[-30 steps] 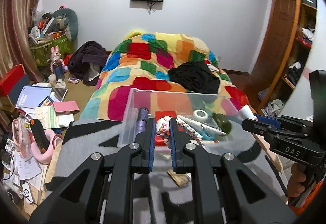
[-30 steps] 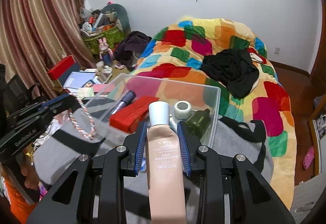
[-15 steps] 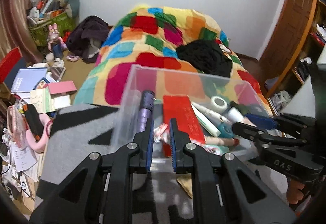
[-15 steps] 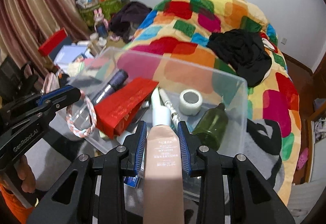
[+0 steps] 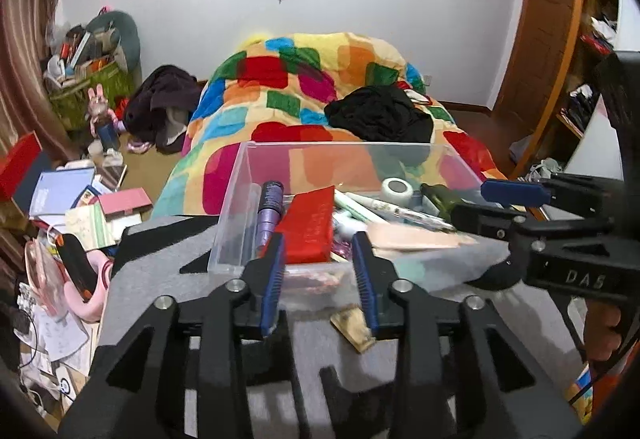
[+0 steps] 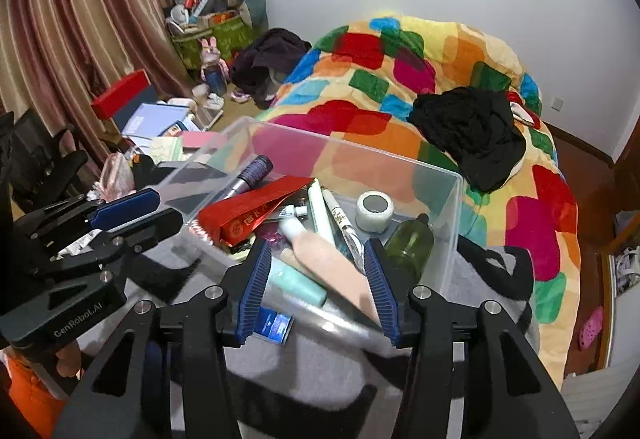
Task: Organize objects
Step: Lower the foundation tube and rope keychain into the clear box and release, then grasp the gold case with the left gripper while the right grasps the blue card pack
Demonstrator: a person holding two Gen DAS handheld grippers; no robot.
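While both have just been opening, the left gripper (image 5: pixel 320 275) and right gripper (image 6: pixel 316 279) stand spread, holding nothing, above the clear box (image 6: pixel 352 155), where the beige tube (image 6: pixel 332 267) lies.

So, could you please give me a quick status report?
Both tongs, left and right, just opened, empty. Beige tube dropped into the clear bin. Nothing in the way.
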